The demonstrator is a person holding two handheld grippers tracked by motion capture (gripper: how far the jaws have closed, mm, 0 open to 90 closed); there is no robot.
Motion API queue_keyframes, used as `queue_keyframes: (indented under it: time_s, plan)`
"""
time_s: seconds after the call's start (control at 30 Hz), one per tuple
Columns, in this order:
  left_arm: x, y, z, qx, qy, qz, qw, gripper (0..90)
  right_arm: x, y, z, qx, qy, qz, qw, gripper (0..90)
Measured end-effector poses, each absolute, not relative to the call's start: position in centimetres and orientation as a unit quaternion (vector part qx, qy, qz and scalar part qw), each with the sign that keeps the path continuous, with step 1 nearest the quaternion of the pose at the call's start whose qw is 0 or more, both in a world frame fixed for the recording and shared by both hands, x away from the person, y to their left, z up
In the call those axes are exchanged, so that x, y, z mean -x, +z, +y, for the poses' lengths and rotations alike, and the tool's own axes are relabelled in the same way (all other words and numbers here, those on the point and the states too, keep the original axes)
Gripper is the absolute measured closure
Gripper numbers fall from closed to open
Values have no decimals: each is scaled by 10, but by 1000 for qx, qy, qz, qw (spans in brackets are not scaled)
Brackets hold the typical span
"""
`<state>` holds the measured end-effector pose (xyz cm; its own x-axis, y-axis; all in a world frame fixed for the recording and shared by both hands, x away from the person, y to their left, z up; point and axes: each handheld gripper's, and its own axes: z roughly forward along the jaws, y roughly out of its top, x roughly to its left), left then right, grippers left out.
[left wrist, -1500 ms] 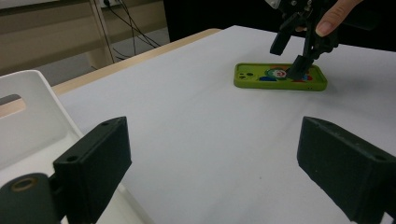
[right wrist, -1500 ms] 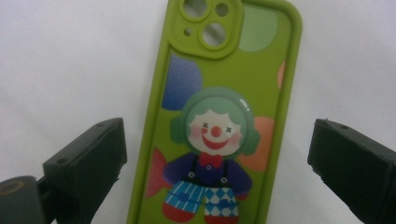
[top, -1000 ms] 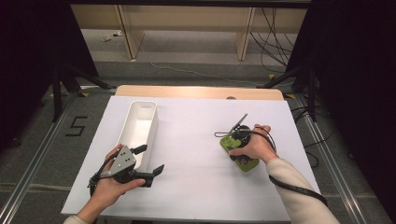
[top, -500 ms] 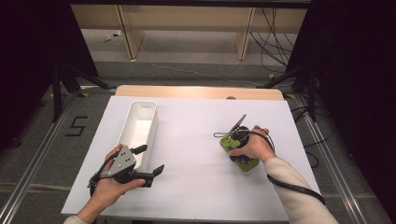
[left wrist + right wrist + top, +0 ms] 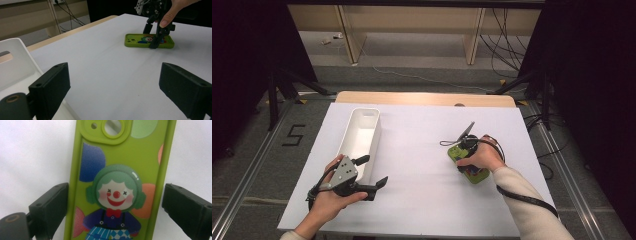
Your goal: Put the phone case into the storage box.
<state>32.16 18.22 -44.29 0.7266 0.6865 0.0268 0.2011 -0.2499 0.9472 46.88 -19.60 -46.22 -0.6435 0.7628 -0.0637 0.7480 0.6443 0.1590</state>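
Nearest the front edge of the white table top (image 5: 422, 200), toward its left corner, we see the left gripper (image 5: 372, 175), jaws spread wide and nothing between them, held just beside the near end of the long white plastic bin (image 5: 362, 132) that runs along the left side. Further in, on the right half of the table, the right gripper (image 5: 464, 150) points down over the lime-green rubbery phone case with a clown print (image 5: 120, 182), which lies flat, printed side up. In the right gripper view its jaws straddle the case across the short side, standing apart from both long edges with a gap on each side, so we read them as open and not yet gripping. The case's long axis runs between the jaws, camera cut-out at the far end, which is what a squeeze needs. The right hand (image 5: 482, 157) is plainly the nearer one; the left is well apart across bare table. Nothing stands in the way. We judge the bin the likely drop spot, off to the left of the case.
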Motion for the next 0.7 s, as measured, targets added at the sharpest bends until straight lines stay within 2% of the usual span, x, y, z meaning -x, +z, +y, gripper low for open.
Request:
queue_keyframes:
  time_s: [0.7]
  plan:
    - [-321, -443, 182, -757, 225, 293, 539, 96, -470, -462, -194, -416, 49, 906, 62, 91]
